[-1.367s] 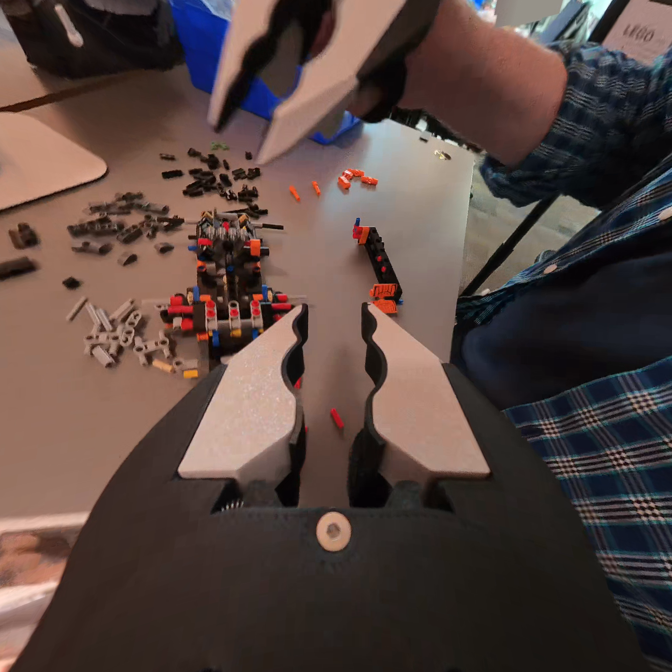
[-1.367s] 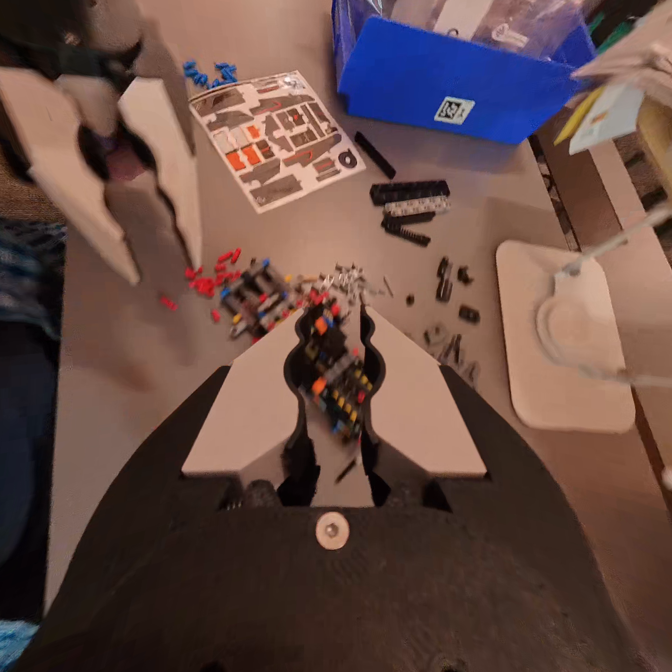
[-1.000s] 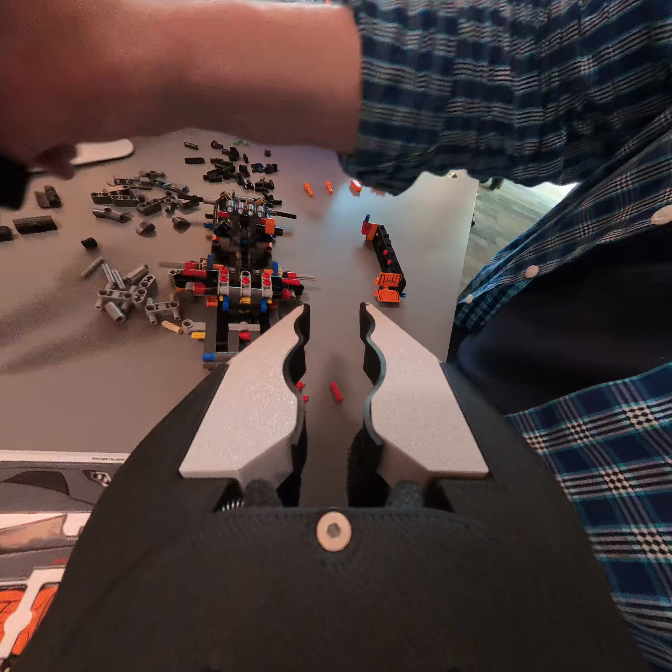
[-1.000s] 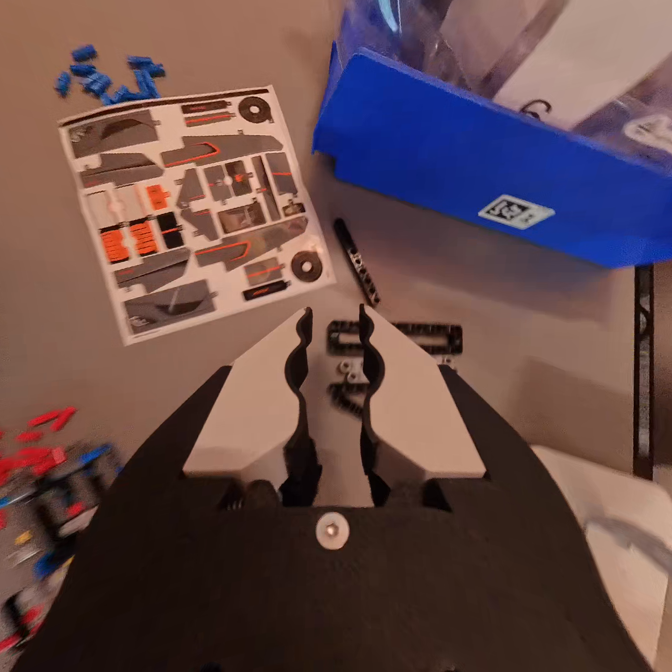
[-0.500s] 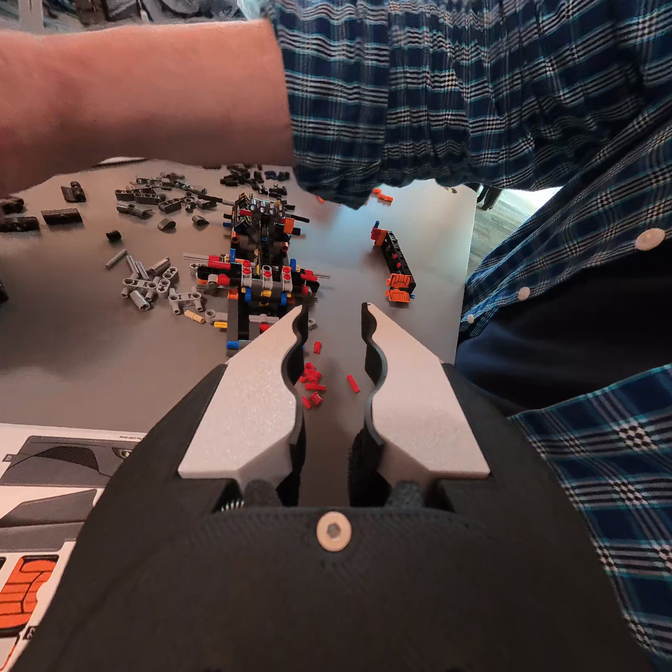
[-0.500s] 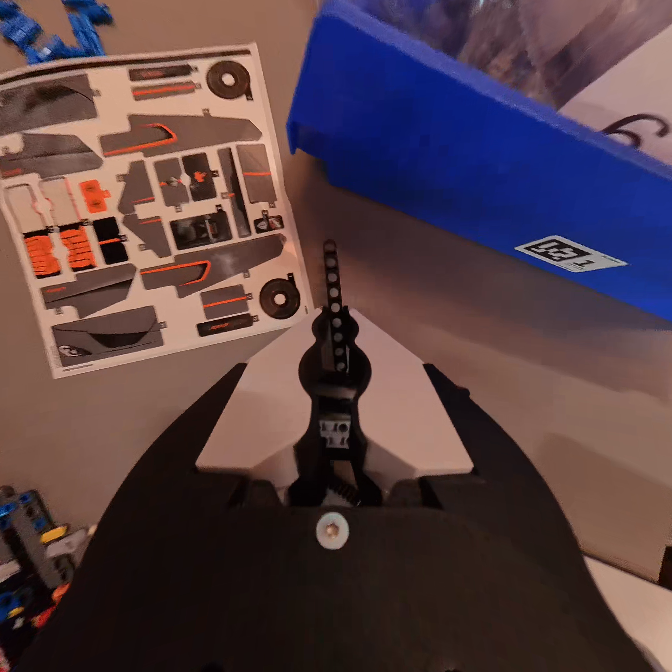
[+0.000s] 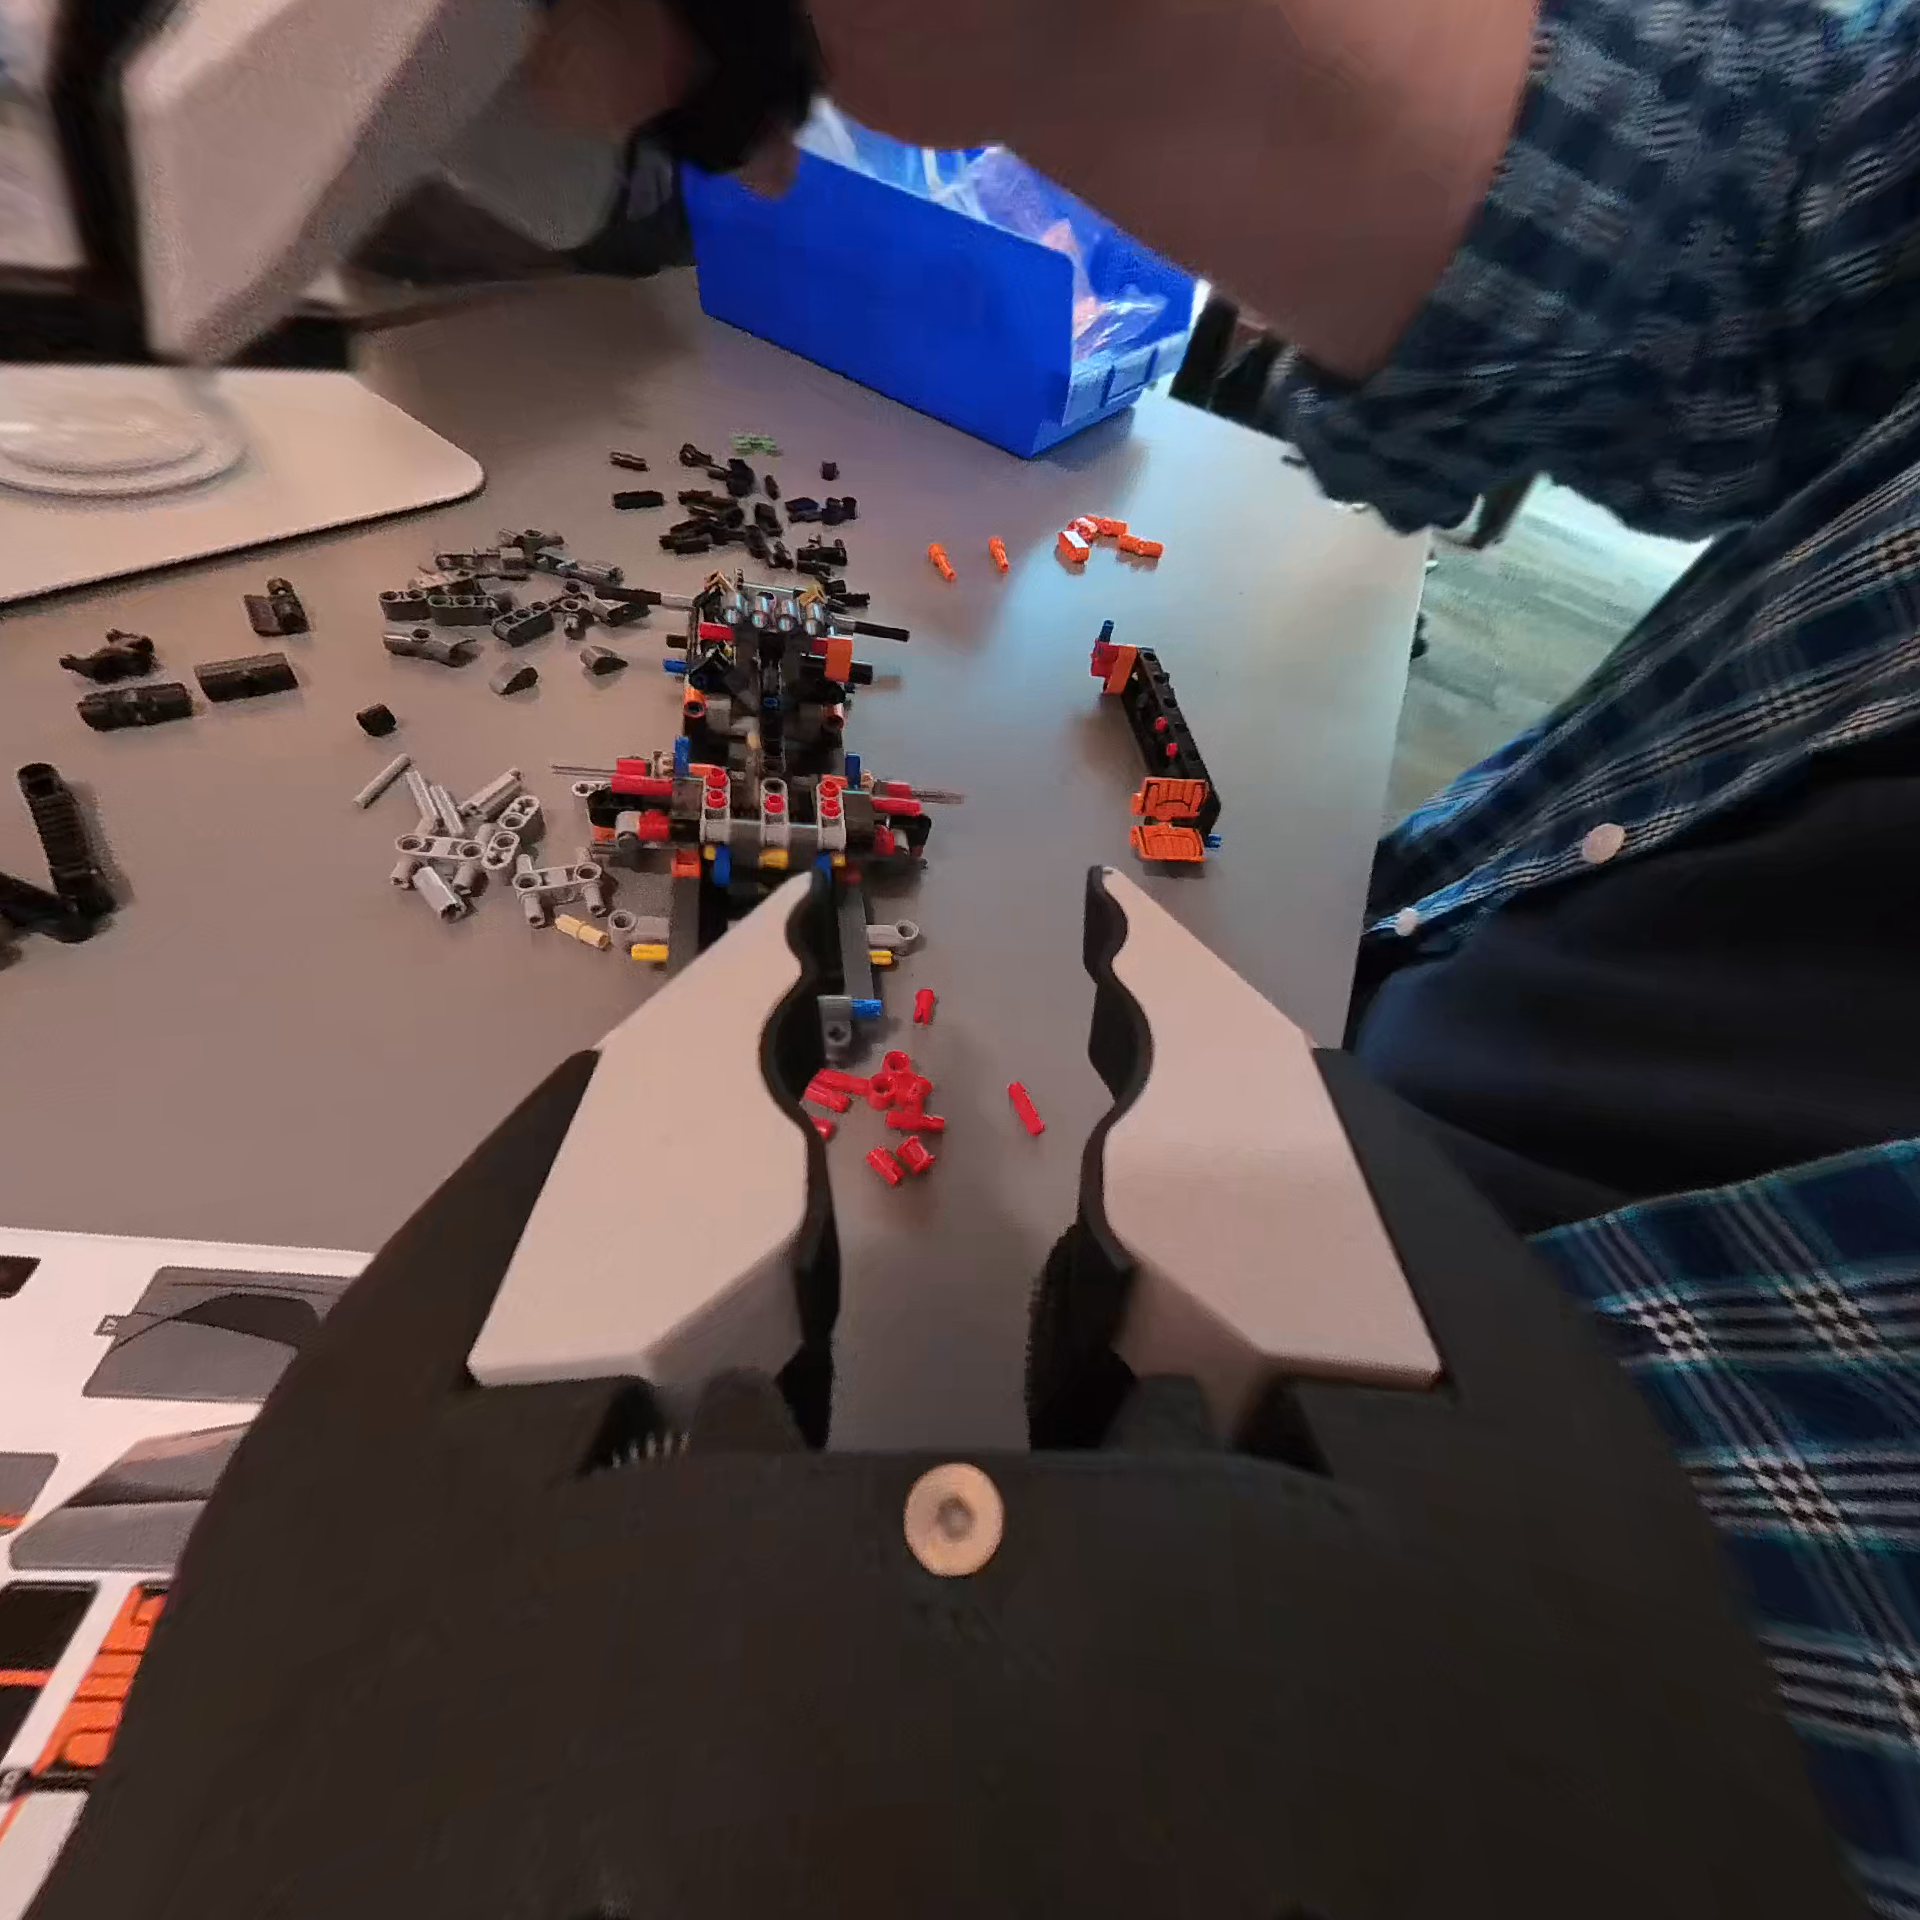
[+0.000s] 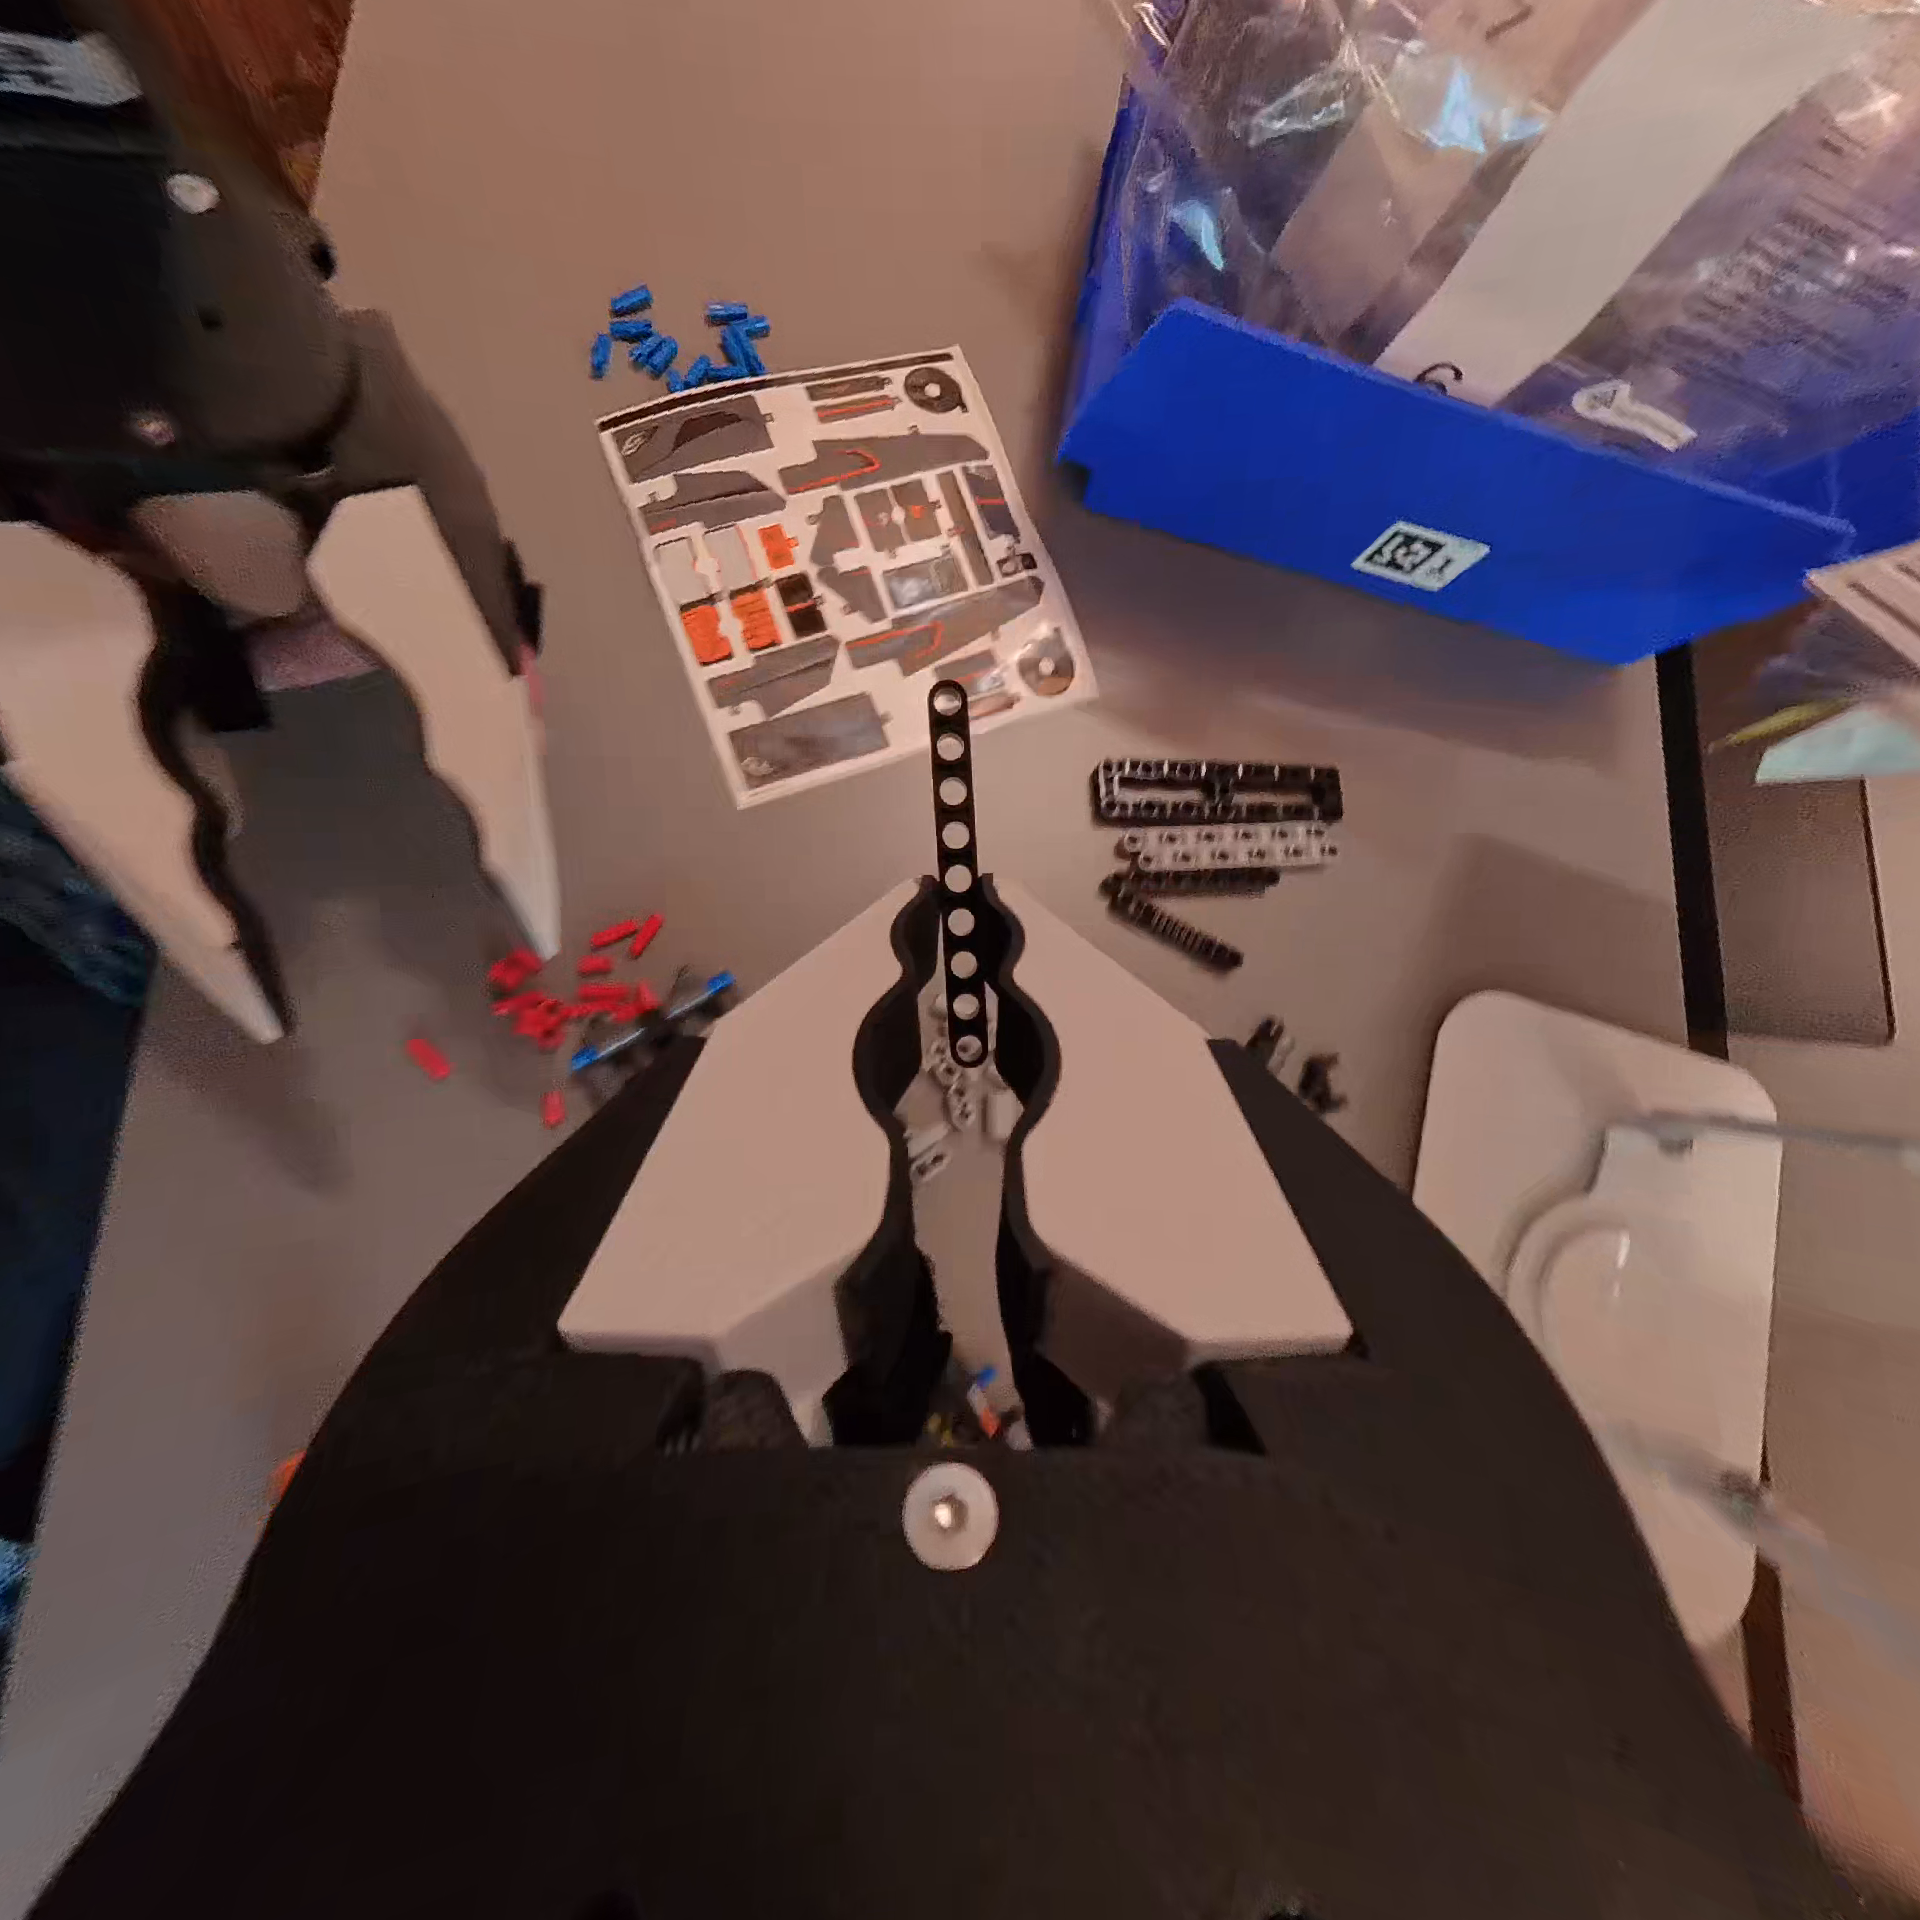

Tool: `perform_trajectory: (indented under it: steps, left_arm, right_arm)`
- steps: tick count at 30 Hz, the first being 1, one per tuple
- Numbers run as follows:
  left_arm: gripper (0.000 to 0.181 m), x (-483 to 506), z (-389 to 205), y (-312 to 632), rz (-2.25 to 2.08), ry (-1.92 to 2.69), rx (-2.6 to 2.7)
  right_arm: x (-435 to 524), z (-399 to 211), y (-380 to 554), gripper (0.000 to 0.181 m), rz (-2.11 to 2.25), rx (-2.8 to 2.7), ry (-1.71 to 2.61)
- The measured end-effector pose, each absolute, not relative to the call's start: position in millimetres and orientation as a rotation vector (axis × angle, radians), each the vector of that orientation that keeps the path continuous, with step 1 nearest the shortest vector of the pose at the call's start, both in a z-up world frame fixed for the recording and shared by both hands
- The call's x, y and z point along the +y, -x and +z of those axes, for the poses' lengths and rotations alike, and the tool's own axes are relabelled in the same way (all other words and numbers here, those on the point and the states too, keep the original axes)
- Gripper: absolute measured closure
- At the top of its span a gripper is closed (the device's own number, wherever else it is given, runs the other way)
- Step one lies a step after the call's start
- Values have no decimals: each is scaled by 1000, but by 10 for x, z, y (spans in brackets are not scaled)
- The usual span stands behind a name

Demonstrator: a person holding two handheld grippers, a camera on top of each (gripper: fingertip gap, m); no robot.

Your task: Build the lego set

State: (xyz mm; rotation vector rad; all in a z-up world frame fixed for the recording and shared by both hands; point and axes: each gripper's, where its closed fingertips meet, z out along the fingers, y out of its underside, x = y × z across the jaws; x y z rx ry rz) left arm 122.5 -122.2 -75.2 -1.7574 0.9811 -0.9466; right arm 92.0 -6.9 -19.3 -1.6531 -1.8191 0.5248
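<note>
**Overhead, one black beam is clamped**

One black holed beam (image 8: 954, 831) is gripped by the right hand-held gripper (image 8: 954, 883), projecting beyond its tips above the desk (image 8: 727, 156). The left hand-held gripper (image 7: 945, 883) is held released above loose red pins (image 7: 888, 1107), just beside the part-built model (image 7: 764, 748).

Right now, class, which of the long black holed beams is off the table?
The thin black beam pinched upright between the right gripper's fingers; the other black beams lie flat on the table.

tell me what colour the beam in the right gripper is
Black; the beam shows best in the right wrist view, clamped in the right gripper.
</note>
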Motion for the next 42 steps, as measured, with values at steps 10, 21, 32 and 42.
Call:
perform_trajectory:
  steps: [10, 21, 32, 42]
  left_arm:
    - [127, -1388, -757, -1461, -877, 1709, 1093]
    - [126, -1505, -886, -1627, -903, 1699, 1157]
    - [124, -1489, -916, -1600, -937, 1717, 1144]
    - [125, -1502, -843, -1545, -970, 1710, 1121]
  right_arm:
    - [-574, -50, -2042, 177, 513, -1485, 1837]
    - [-895, -109, -2391, 177, 554, -1288, 1920]
    - [-929, -213, -2267, 177, 636, -1229, 1935]
    - [-827, -232, -2000, 177, 709, -1254, 1929]
